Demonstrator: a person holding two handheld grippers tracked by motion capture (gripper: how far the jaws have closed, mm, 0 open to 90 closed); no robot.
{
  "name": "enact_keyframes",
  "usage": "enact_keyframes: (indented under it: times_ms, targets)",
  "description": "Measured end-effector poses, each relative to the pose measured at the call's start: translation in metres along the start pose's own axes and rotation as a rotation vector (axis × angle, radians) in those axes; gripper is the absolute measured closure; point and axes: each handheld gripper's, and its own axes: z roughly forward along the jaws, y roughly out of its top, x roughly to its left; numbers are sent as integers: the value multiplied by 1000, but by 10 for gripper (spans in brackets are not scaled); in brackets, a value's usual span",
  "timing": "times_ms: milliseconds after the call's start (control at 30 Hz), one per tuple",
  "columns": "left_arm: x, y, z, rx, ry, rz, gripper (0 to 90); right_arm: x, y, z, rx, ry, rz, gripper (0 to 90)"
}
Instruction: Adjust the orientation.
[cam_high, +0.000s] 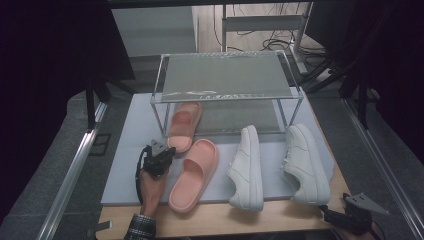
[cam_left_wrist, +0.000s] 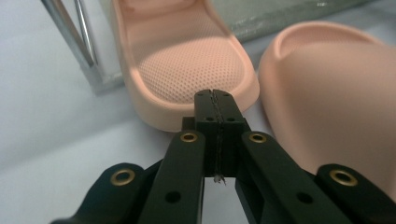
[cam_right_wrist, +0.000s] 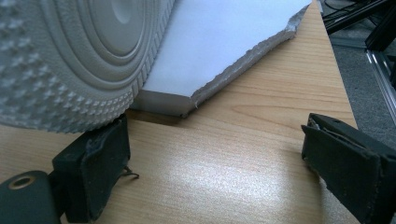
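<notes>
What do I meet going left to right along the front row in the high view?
Left gripper → pink slide → left white sneaker → right white sneaker → right gripper.

Left gripper (cam_high: 159, 156) beside pink slides (cam_high: 194, 172) — white sneakers (cam_high: 248, 167), clear rack (cam_high: 225, 80)

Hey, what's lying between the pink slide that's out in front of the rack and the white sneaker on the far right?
The other white sneaker, lying on its side on the grey mat, between the pink slide and the right sneaker, high view.

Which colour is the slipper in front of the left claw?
Salmon pink; the slipper shows best in the left gripper view, just past the shut left claw.
</notes>
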Motion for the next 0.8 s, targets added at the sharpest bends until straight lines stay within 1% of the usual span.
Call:
enact_keyframes:
  times_ms: [100,500,800]
  targets:
    - [-1,4,5,8,2,8,896,0,0,0,0,1,1,77]
    - [1,17,25,21,13,5,897,0,0,0,-2,0,0,77]
    - [0,27,38,35,19,12,896,0,0,0,1,0,0,77]
